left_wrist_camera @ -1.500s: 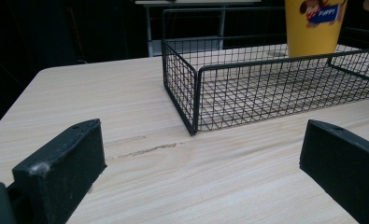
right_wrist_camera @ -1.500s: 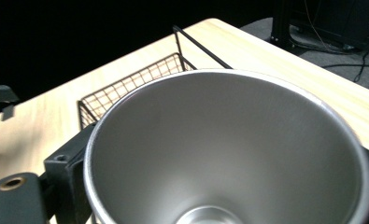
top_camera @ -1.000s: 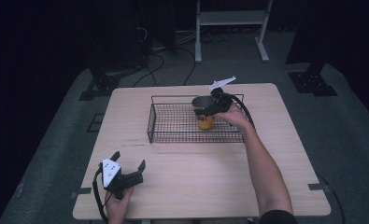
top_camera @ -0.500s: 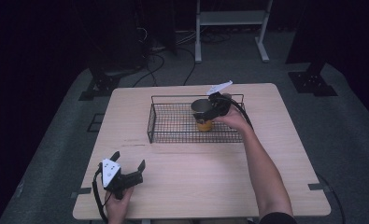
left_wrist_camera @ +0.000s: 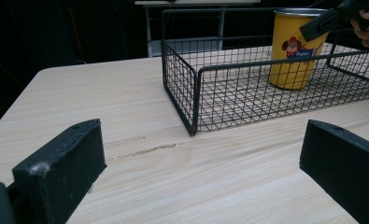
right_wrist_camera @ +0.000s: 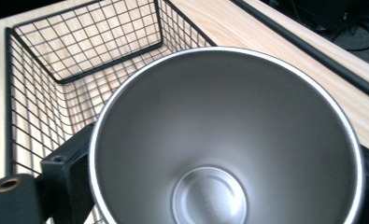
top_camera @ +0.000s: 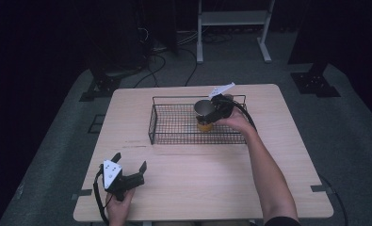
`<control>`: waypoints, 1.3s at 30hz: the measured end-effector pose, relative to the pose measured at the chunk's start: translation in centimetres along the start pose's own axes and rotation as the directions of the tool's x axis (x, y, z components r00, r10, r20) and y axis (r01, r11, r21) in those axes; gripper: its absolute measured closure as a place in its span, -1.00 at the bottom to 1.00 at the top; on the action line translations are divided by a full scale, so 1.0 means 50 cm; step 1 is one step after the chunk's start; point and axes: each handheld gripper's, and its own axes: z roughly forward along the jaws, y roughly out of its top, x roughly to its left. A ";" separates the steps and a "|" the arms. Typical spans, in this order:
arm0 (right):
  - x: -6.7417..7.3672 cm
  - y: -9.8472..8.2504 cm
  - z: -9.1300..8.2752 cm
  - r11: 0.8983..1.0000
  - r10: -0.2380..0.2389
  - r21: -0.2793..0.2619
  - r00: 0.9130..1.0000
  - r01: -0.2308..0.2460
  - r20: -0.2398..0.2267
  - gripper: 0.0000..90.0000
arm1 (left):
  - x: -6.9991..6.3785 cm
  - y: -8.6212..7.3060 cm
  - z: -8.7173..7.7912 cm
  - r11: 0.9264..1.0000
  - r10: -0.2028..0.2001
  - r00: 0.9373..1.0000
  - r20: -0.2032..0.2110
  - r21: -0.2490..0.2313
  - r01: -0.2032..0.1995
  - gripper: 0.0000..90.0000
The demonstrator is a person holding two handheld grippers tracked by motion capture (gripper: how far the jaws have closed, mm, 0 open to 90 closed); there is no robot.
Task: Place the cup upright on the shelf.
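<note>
A yellow metal cup [top_camera: 204,125] with a cartoon print [left_wrist_camera: 292,51] stands upright inside a black wire basket [top_camera: 151,123], toward its right half. My right gripper [top_camera: 207,112] is shut on the cup near its rim. In the right gripper view one black finger [right_wrist_camera: 65,179] presses the cup's left side and the steel inside of the cup [right_wrist_camera: 219,140] is bare. My left gripper [top_camera: 130,161] rests open near the table's front left corner. It points at the basket [left_wrist_camera: 191,93] with nothing between its fingers.
The basket sits at the back middle of the light wooden table [top_camera: 198,183]. A white metal stand [top_camera: 230,28] and cables lie on the dark floor behind the table. A person's right forearm [top_camera: 263,165] crosses the table's right half.
The right gripper and the cup have shifted slightly left and down inside the basket. The left gripper has stayed where it was.
</note>
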 end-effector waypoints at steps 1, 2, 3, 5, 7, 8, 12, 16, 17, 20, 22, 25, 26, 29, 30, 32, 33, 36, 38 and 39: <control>0.001 0.001 0.000 1.000 0.004 -0.007 1.000 -0.004 -0.002 -0.94 | 0.000 0.000 0.000 1.000 0.000 1.000 0.000 0.000 0.000 -1.00; 0.001 0.001 0.000 1.000 0.004 -0.007 1.000 -0.004 -0.002 -0.94 | 0.000 0.000 0.000 1.000 0.000 1.000 -0.001 0.000 0.000 -1.00; 0.002 0.002 0.000 1.000 0.009 -0.011 1.000 -0.009 -0.003 -0.95 | 0.000 0.000 0.000 1.000 -0.001 1.000 -0.001 0.000 0.001 -1.00; 0.003 0.004 -0.001 1.000 0.008 -0.018 1.000 -0.008 0.000 -0.96 | 0.000 0.000 0.000 1.000 0.000 1.000 -0.001 -0.001 0.000 -1.00; 0.005 0.006 -0.003 1.000 0.003 -0.020 1.000 -0.003 0.008 -0.97 | 0.000 0.000 0.000 1.000 0.001 1.000 -0.001 -0.001 -0.001 -1.00; 0.006 0.006 -0.004 1.000 0.001 -0.026 1.000 -0.001 0.010 -0.98 | -0.001 0.000 0.000 1.000 0.003 1.000 -0.002 0.000 -0.003 -1.00; 0.006 0.008 -0.007 0.999 0.012 -0.030 1.000 -0.011 0.014 -1.00 | -0.001 0.000 0.000 1.000 0.004 1.000 -0.002 0.000 -0.004 -1.00; 0.004 0.010 -0.016 0.999 0.017 -0.048 1.000 -0.016 0.024 -1.00 | -0.001 0.000 0.000 1.000 0.002 1.000 -0.002 0.000 -0.002 -1.00; 0.004 0.013 -0.022 0.998 0.020 -0.063 1.000 -0.019 0.023 -1.00 | -0.001 0.000 0.000 1.000 0.002 1.000 -0.002 0.000 -0.002 -1.00; 0.005 0.015 -0.027 0.997 0.020 -0.079 0.999 -0.018 0.027 -1.00 | -0.001 0.000 0.001 1.000 0.004 1.000 -0.002 0.000 -0.004 -1.00; 0.005 0.017 -0.031 0.996 0.024 -0.087 0.999 -0.021 0.026 -1.00 | -0.001 0.000 0.001 1.000 0.004 1.000 -0.002 0.001 -0.004 -1.00; 0.004 0.019 -0.041 0.995 0.028 -0.098 0.999 -0.025 0.031 -1.00 | -0.001 0.000 0.001 1.000 0.003 1.000 -0.002 0.001 -0.003 -1.00; 0.004 0.020 -0.044 0.994 0.028 -0.105 0.999 -0.025 0.033 -1.00 | -0.001 0.000 0.001 1.000 0.003 1.000 -0.003 0.002 -0.003 -1.00; 0.002 0.023 -0.056 0.991 0.034 -0.129 0.999 -0.031 0.029 -1.00 | 0.000 0.000 0.002 1.000 0.001 1.000 -0.003 0.001 -0.001 -1.00; 0.001 0.024 -0.060 0.990 0.038 -0.138 0.999 -0.034 0.024 -1.00 | 0.000 0.001 0.002 1.000 0.002 1.000 -0.003 0.001 -0.002 -1.00; 0.001 0.024 -0.064 0.989 0.042 -0.142 0.999 -0.039 0.021 -1.00 | 0.000 0.001 0.003 1.000 0.004 1.000 -0.002 0.000 -0.004 -1.00; 0.002 0.025 -0.070 0.988 0.041 -0.149 0.999 -0.037 0.020 -1.00 | 0.001 0.001 0.003 1.000 0.004 1.000 0.000 -0.003 -0.004 -1.00; 0.005 0.027 -0.079 0.986 0.040 -0.160 0.999 -0.037 0.013 -1.00 | -0.001 0.001 0.002 1.000 0.011 1.000 -0.002 -0.006 -0.011 -1.00; 0.006 0.027 -0.082 0.986 0.040 -0.165 0.999 -0.037 0.012 -1.00 | -0.002 0.001 0.002 1.000 0.014 1.000 -0.002 -0.007 -0.014 -1.00; 0.006 0.028 -0.089 0.983 0.039 -0.177 0.999 -0.038 0.007 -1.00 | -0.002 0.001 0.002 1.000 0.017 1.000 -0.004 -0.005 -0.017 -1.00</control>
